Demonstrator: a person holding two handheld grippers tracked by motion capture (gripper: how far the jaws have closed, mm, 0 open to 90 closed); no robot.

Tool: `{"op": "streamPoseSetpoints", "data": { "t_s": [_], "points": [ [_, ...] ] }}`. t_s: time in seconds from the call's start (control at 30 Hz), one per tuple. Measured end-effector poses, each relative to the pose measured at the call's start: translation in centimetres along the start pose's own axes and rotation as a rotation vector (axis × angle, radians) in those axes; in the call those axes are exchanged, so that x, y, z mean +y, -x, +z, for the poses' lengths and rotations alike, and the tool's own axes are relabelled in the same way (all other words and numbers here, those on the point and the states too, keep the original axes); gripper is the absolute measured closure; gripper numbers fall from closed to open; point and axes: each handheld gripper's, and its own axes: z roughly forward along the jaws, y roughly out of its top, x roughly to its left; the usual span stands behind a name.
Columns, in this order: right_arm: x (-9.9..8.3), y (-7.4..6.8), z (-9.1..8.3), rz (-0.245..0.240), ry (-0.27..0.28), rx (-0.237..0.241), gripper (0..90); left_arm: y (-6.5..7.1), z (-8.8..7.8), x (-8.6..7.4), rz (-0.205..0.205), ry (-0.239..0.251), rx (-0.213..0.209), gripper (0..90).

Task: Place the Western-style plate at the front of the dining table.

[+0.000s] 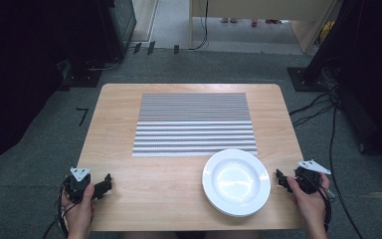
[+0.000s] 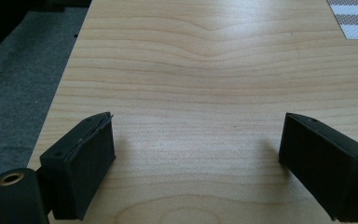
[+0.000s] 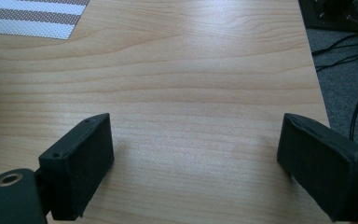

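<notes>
A white plate (image 1: 236, 181) sits at the front right of the wooden table (image 1: 154, 179); its rim looks doubled, as if it rests on a second plate. Behind it a grey-and-white striped placemat (image 1: 194, 124) covers the table's middle. My left gripper (image 1: 106, 183) hovers at the front left corner, open, with bare wood between its jaws (image 2: 198, 126). At the front right edge, just right of the plate, my right gripper (image 1: 281, 179) is also open over bare wood (image 3: 196, 121). A corner of the placemat (image 2: 356, 18) shows far right in the left gripper view and far left (image 3: 32, 16) in the right gripper view.
Grey carpet (image 1: 54, 129) surrounds the table. Black cables (image 1: 328, 109) run over the floor at the right, also cables (image 3: 354, 51) beyond the table's right edge. Dark equipment (image 1: 109, 30) stands at the back left, and a black stand (image 1: 323, 55) at the back right.
</notes>
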Motion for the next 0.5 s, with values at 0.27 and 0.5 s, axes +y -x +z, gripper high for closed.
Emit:
{"op": "streamPoseSetpoints", "data": {
  "t_s": [0.27,0.5],
  "points": [
    [-0.1,0.1,-0.3,0.030,0.024,-0.020,14.2,0.7,-0.2,0.2,-0.015,0.003,-0.006,10.5],
    [0.2,0.0,-1.0,0.048,0.064,-0.009,14.2,2.1,-0.5,0.4,-0.005,0.018,-0.043,10.5]
  ]
}}
